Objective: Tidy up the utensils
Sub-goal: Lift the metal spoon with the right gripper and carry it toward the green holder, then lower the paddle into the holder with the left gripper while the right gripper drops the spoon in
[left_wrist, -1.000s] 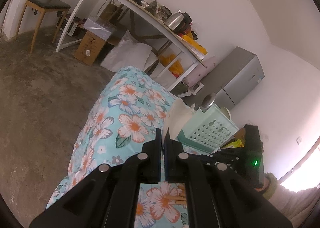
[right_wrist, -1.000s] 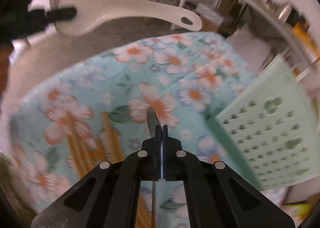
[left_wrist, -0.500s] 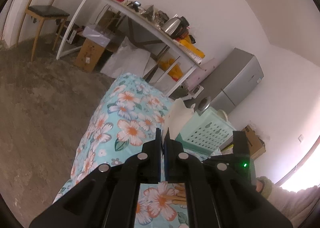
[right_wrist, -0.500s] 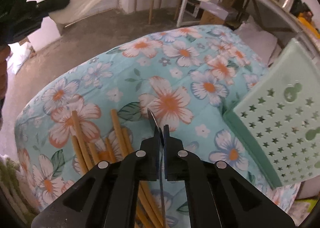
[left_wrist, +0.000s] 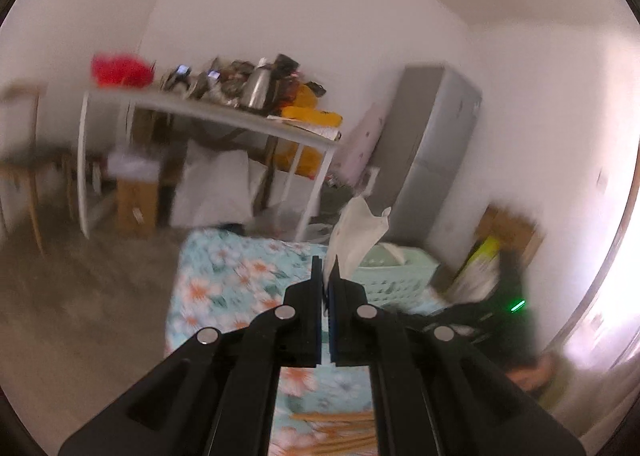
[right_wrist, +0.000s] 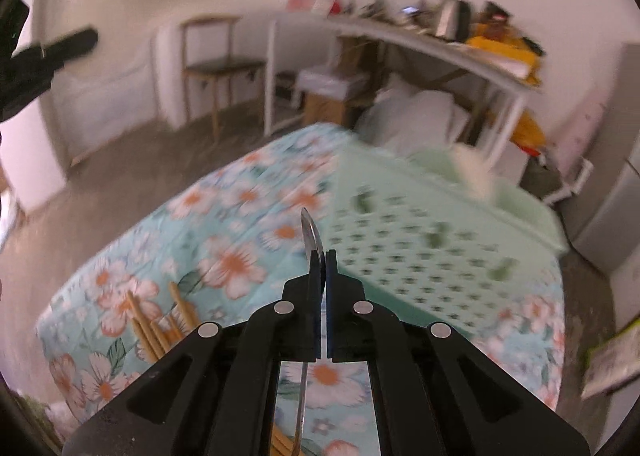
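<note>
Utensils are split between my two claws: my left claw is pinched on the wide end of a white plastic rice paddle that sticks up ahead of it, and my right claw is clamped on a metal spoon, its tip poking up past the fingertips. Both hang above the tabletop with its flowered cloth, where a mint green basket stands to the right, while wooden chopsticks lie loose on the cloth near me
</note>
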